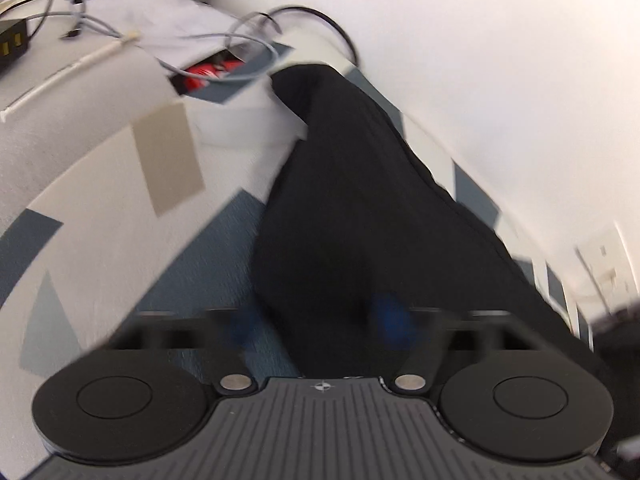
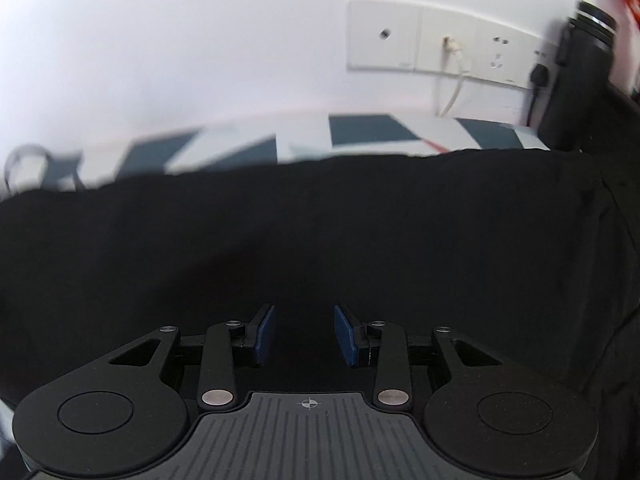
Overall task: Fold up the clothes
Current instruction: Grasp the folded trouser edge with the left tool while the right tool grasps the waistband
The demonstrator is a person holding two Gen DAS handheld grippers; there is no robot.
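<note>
A black garment (image 1: pixel 340 200) lies in a long band across the patterned white, grey-blue and beige table cover (image 1: pixel 100 184). In the blurred left wrist view my left gripper (image 1: pixel 316 320) hangs over the garment's near end. Its blue pads (image 1: pixel 390 320) stand wide apart with black cloth between them, not pinched. In the right wrist view the same garment (image 2: pixel 320 220) fills the lower half, with its far edge running across the cover (image 2: pixel 360 130). My right gripper (image 2: pixel 305 334) is open just above the cloth, with nothing between its pads (image 2: pixel 266 334).
Grey and black cables (image 1: pixel 248 36) loop at the far end of the table beside an open box holding something red (image 1: pixel 208 72); a black device (image 1: pixel 12 40) sits at far left. A white wall (image 2: pixel 160 40) bears a socket panel (image 2: pixel 440 40). A black cylinder (image 2: pixel 580 68) stands at right.
</note>
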